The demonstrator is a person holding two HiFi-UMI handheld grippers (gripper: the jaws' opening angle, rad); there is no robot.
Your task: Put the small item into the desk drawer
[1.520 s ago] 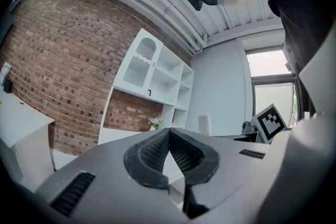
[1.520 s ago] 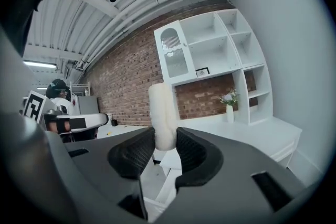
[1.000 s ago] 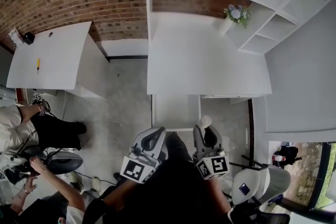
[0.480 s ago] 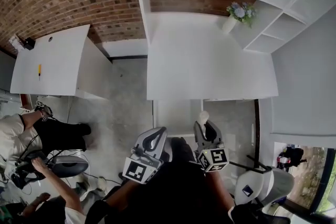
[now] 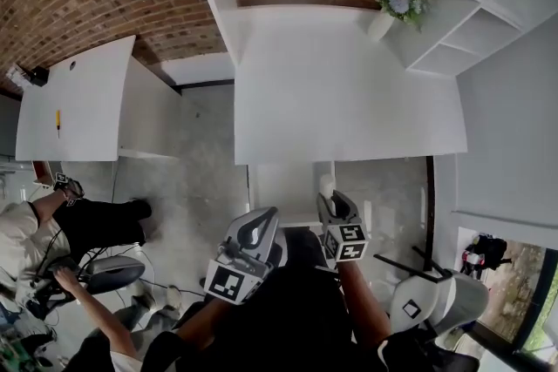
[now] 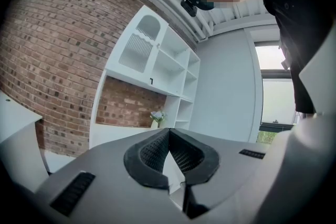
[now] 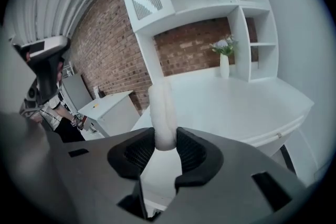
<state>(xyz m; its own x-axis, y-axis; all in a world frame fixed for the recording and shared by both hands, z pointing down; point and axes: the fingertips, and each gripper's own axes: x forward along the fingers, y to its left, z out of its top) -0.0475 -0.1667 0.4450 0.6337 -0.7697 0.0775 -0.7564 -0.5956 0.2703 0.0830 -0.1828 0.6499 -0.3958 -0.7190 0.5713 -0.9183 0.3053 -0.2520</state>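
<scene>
Right gripper (image 7: pixel 163 148) clamping small white item (image 7: pixel 161 113), left gripper (image 6: pixel 169 153) closed, square-marker cubes (image 5: pixel 228 283)

A: Bright, even daylight; the window (image 6: pixel 270 97) at the left gripper view's right glares white.
B: The white desk (image 5: pixel 349 83) nearly washes out. Heavy fisheye bending, dark corners, soft foreground.

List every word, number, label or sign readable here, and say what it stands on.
No readable text anywhere.
Cubes on left gripper and right gripper: square marker patterns, not words.
Small dark mark on white shelf unit: too small to read.
Blue patch on white chair: too small to read.
</scene>
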